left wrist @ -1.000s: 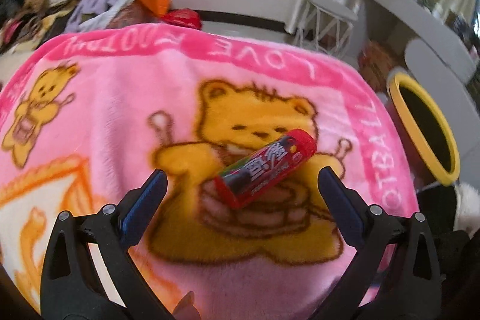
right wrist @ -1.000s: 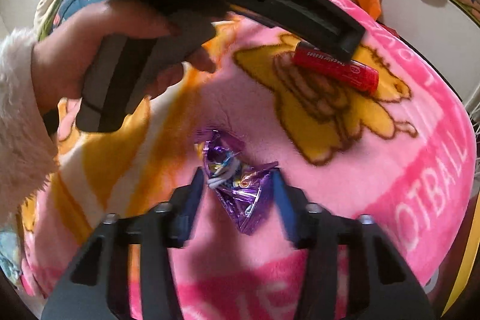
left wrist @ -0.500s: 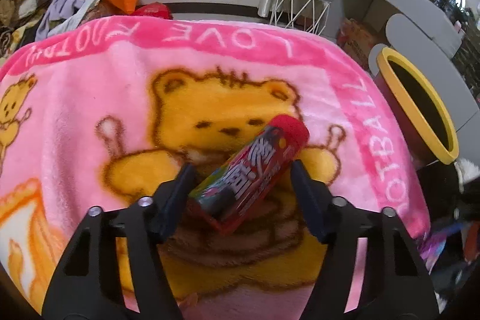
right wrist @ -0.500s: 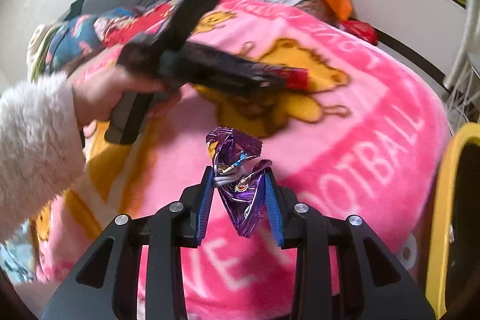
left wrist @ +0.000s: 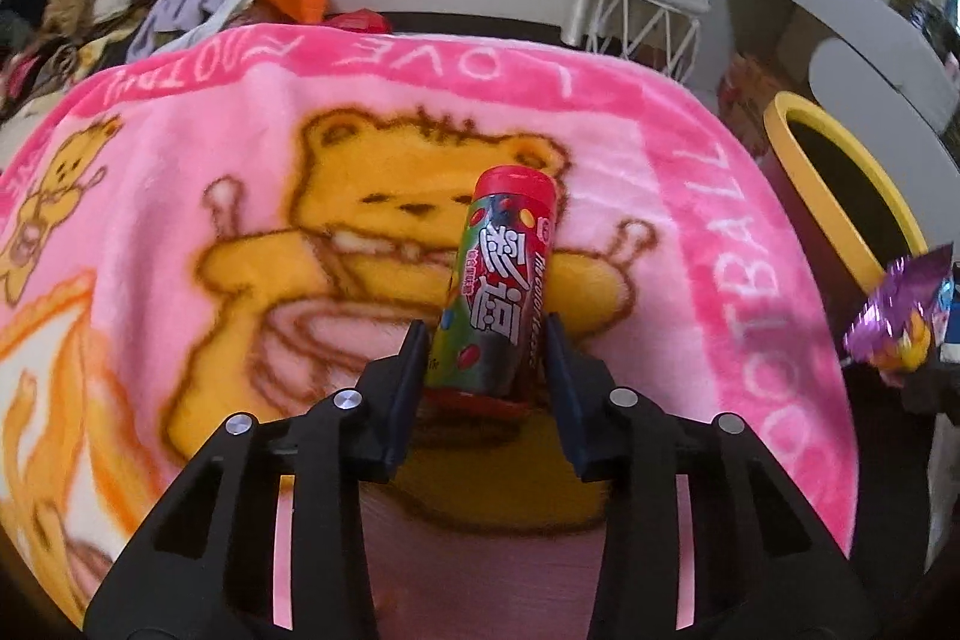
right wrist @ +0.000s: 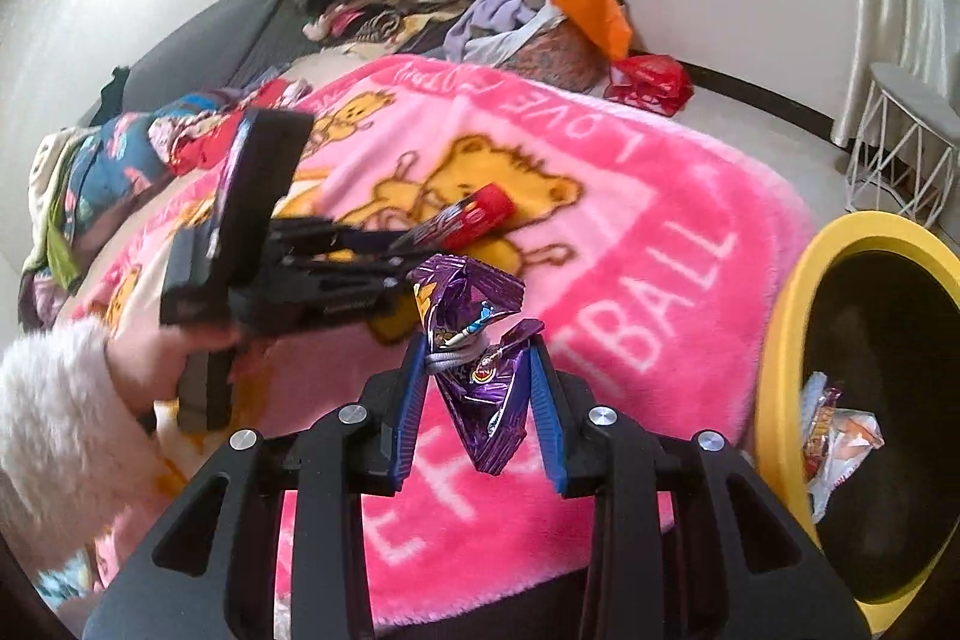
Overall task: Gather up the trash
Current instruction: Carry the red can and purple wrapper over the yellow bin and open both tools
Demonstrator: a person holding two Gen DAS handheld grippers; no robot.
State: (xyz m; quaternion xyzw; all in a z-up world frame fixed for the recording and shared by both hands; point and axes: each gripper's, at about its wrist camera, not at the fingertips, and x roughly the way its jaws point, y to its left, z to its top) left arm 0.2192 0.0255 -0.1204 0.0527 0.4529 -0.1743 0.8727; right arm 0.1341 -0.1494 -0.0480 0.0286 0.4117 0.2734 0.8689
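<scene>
Left gripper [left wrist: 485, 349]: jaws closing on candy tube [left wrist: 501, 280], long axis pointing straight ahead.
Right gripper [right wrist: 480, 388]: clamps purple wrapper [right wrist: 480, 364]; yellow bin [right wrist: 780, 340] seemingly just right.

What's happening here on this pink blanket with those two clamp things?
A person is clearing trash off a pink bear blanket. The left hand-held gripper is closing around a red candy tube. The right hand-held gripper holds a crumpled purple wrapper near the yellow-rimmed bin, which already has wrappers inside.
</scene>
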